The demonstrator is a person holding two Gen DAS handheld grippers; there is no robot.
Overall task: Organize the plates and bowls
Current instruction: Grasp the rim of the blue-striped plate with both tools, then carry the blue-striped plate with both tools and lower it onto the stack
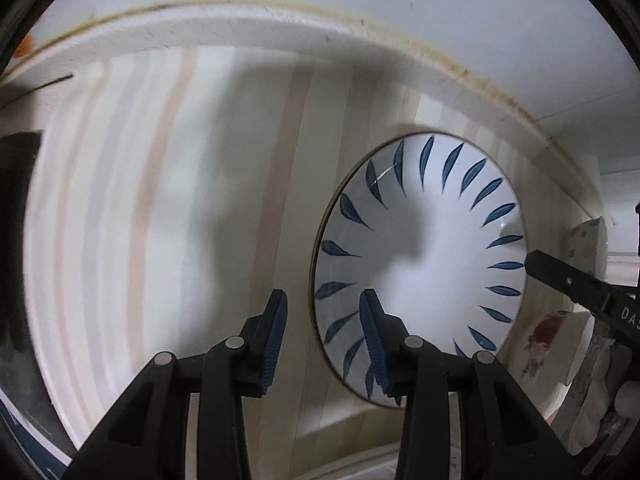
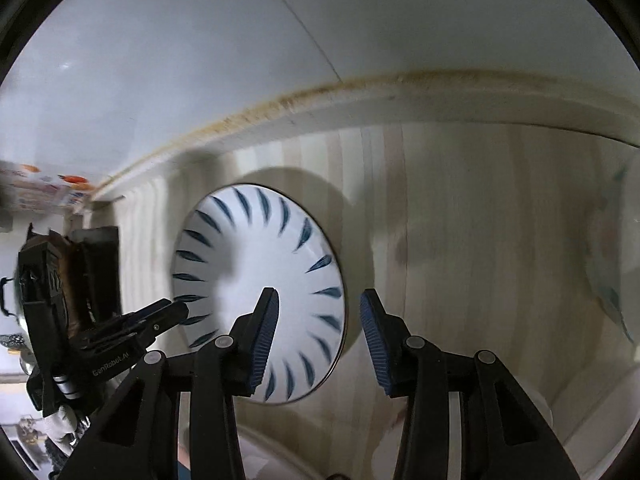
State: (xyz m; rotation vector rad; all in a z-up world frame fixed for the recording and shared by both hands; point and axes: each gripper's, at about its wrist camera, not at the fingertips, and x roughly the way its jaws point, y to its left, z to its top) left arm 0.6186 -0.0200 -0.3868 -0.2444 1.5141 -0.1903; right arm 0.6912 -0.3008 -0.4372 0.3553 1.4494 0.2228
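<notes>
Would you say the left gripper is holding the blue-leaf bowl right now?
No, the left gripper is open, its fingers empty beside the blue-leaf bowl.

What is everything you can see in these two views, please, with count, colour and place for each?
Bowl: one, white with blue leaf marks, on the striped counter, between the two grippers.
Counter: one, pale wood with pinkish stripes, running up to the wall.
Wall: white, behind the counter, with a brownish stained seam along its foot.
Dish: one, white with a red flower print, at the right edge of the left wrist view; partly hidden.
Left gripper: black with blue pads, open, at the bowl's left rim.
Right gripper: black with blue pads, open, over the bowl's right rim.
</notes>
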